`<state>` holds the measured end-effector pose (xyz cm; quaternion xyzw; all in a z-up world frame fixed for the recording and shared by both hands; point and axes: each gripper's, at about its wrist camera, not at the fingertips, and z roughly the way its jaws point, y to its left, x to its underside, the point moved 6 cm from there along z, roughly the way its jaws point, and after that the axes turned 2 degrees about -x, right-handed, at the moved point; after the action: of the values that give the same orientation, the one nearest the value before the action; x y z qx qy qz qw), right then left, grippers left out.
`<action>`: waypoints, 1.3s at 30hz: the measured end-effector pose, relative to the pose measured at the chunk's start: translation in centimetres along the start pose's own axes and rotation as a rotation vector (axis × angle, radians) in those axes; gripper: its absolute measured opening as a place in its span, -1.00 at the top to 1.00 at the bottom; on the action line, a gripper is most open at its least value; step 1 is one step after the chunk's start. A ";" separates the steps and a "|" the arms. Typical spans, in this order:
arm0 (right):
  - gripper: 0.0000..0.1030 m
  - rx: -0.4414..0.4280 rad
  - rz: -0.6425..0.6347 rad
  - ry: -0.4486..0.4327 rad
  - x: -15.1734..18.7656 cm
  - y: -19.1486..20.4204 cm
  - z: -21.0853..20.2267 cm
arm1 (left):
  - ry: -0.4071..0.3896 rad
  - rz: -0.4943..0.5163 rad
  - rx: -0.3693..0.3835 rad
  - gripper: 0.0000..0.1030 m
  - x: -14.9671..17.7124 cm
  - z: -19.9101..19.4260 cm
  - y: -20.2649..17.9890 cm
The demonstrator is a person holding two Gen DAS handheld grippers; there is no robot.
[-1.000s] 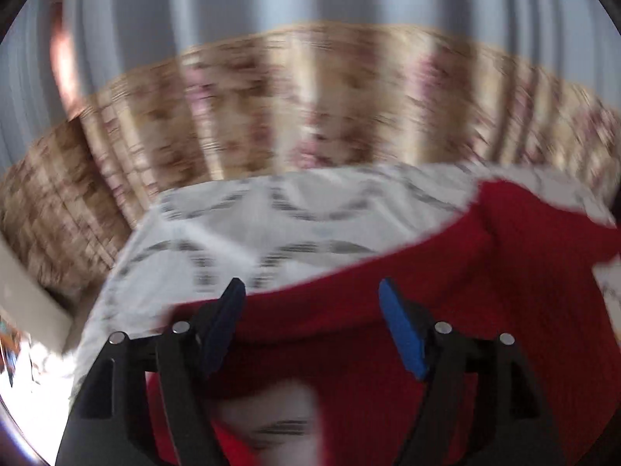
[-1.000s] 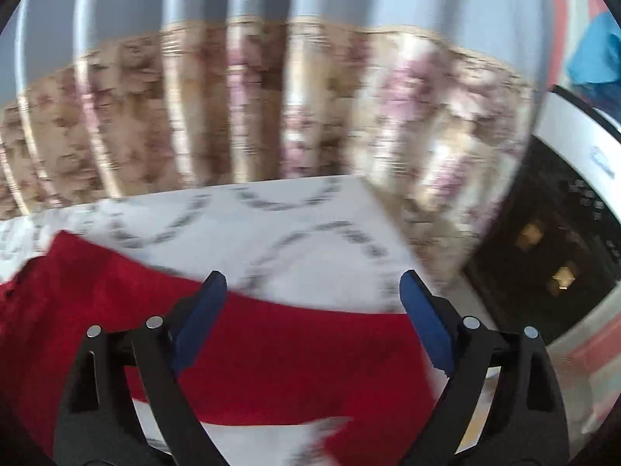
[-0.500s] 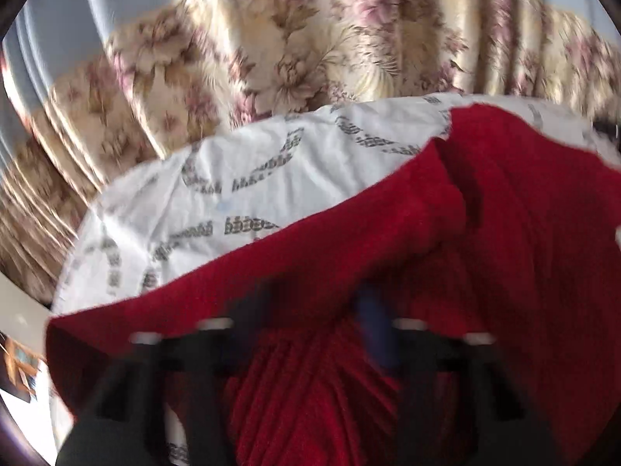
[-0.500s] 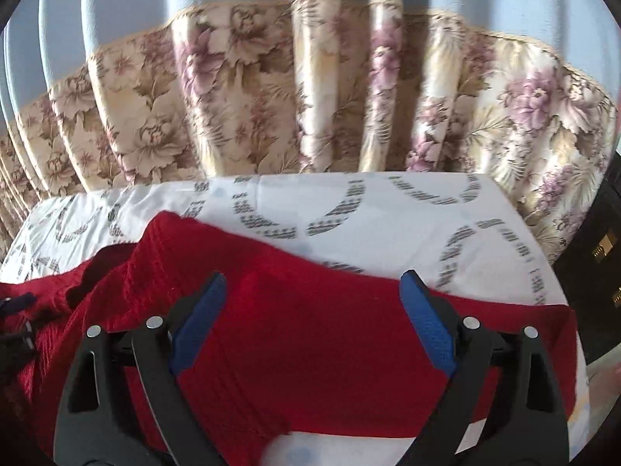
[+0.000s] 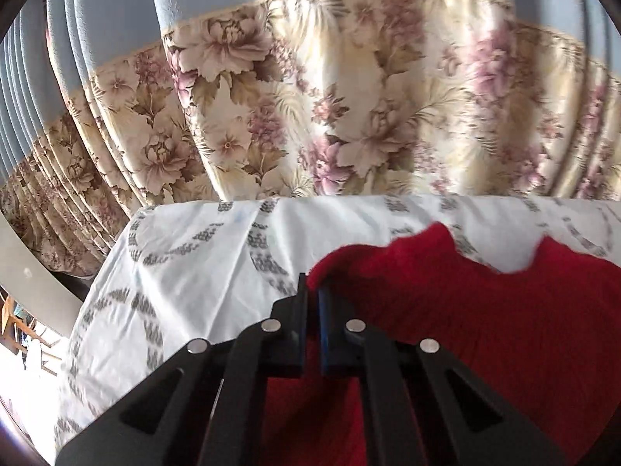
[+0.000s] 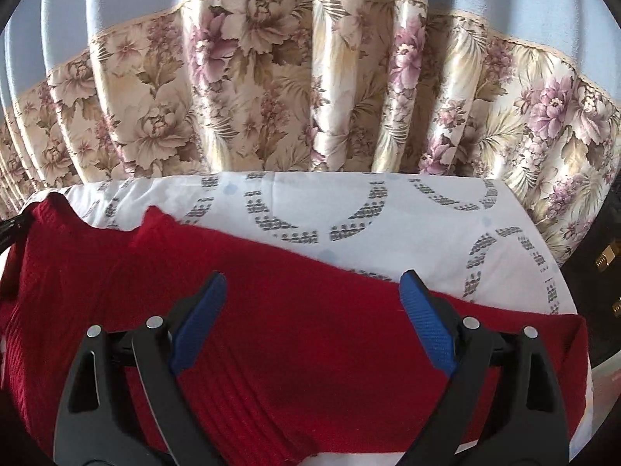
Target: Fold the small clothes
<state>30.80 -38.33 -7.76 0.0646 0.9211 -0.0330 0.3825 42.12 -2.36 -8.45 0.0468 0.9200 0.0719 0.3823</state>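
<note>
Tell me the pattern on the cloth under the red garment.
White sheet with grey arcs of small marks; clearest in the right wrist view.

Your right gripper (image 6: 312, 303) hangs over the red knit garment (image 6: 271, 322) with its blue pads (image 6: 425, 322) spread wide, nothing between them. The garment lies on the white patterned cloth (image 6: 388, 217), floral curtain (image 6: 271, 97) behind.
</note>
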 end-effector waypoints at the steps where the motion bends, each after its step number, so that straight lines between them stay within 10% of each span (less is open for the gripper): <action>1: -0.76 0.001 0.002 0.007 0.1 -0.2 0.1 | 0.009 0.015 -0.006 0.84 -0.1 0.6 -0.2; 3: -0.76 0.003 -0.002 0.013 0.5 -0.6 -0.1 | 0.071 0.078 0.018 0.65 0.7 2.0 -1.1; 6: -0.76 -0.007 -0.023 0.010 1.7 -1.2 -1.6 | 0.047 0.110 -0.015 -0.55 1.9 0.5 -0.4; 14: -0.79 -0.063 0.007 -0.030 8.8 -3.7 -10.9 | -0.107 0.052 -0.063 -0.79 10.4 -15.2 8.0; 24: -0.84 -0.142 0.052 0.004 20.3 -2.3 -20.9 | 0.078 -0.053 -0.040 -0.79 29.7 -24.3 10.6; 39: -0.84 -0.227 0.033 0.124 28.0 2.2 -23.2 | 0.067 -0.088 0.229 -0.79 31.1 -27.7 1.2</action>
<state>-4.77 -30.96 -11.28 0.0379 0.9396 0.0820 0.3302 0.60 0.56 -10.63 0.0473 0.9357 -0.0488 0.3462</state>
